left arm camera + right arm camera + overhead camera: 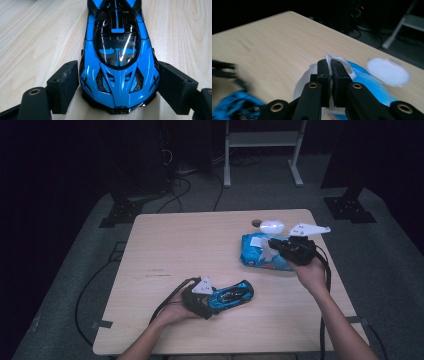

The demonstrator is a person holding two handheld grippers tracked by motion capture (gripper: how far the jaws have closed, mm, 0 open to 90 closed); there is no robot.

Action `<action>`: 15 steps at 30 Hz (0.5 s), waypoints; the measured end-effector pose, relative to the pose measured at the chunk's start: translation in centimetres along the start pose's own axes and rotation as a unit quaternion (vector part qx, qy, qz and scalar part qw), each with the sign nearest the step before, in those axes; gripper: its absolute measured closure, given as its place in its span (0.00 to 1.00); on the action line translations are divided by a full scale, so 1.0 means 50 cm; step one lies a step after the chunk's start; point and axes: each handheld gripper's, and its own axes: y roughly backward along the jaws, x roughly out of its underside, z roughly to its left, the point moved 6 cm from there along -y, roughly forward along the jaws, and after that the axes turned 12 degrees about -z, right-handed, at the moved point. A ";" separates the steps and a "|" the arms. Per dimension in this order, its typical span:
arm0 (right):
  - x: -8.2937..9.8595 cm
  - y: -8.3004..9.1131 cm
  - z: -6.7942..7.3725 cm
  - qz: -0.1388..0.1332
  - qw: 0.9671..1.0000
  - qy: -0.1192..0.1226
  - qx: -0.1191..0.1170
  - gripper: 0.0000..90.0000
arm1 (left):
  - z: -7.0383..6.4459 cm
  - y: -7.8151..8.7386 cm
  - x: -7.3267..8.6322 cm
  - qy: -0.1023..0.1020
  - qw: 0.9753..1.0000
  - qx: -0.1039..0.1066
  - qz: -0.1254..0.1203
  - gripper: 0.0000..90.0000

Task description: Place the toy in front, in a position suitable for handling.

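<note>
A glossy blue and black toy car [231, 295] lies on the wooden table [170, 250] near its front edge. My left gripper [212, 300] is shut on the car's near end; in the left gripper view both jaws press against the sides of the car [117, 45], with the gripper [116, 75] low over the table. At the right, a blue pack of wet wipes [260, 254] lies with its white lid [272, 226] flipped open. My right gripper [273, 243] sits over the pack, shut on a white wipe [327, 58] that sticks up from the pack [367, 83] between the jaws [331, 65].
A small dark round object [256, 223] lies on the table behind the pack. Cables [177, 185] and black stand bases [350, 207] sit on the grey floor beyond the table, with a white metal frame [262, 142] at the back.
</note>
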 end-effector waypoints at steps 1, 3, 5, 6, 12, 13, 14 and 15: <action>0.000 0.000 0.000 0.000 1.000 0.000 0.000 0.95 | 0.000 0.000 0.000 0.000 1.000 0.000 0.000 0.24; -0.009 0.018 0.027 -0.011 1.000 -0.003 -0.023 0.95 | 0.000 0.000 0.000 0.001 1.000 0.000 0.000 0.24; -0.016 0.036 0.061 -0.024 0.998 -0.017 -0.058 0.95 | 0.000 -0.001 0.001 -0.001 1.000 0.000 0.002 0.24; -0.017 0.045 0.097 -0.030 0.995 -0.024 -0.091 0.95 | 0.000 -0.002 0.001 0.000 1.000 0.000 0.002 0.24; 0.030 0.010 0.189 0.013 0.983 -0.046 -0.178 0.95 | 0.000 -0.003 0.004 -0.005 1.000 0.002 0.008 0.24; 0.030 0.010 0.189 0.013 0.983 -0.046 -0.178 0.95 | 0.000 -0.003 0.004 -0.005 1.000 0.002 0.008 0.24; 0.045 -0.003 0.198 0.029 0.984 -0.030 -0.174 0.95 | -0.001 -0.002 0.004 -0.004 1.000 0.002 0.008 0.24; 0.074 -0.027 0.211 0.049 0.982 -0.025 -0.183 0.95 | -0.001 -0.003 0.004 -0.001 1.000 0.003 0.006 0.25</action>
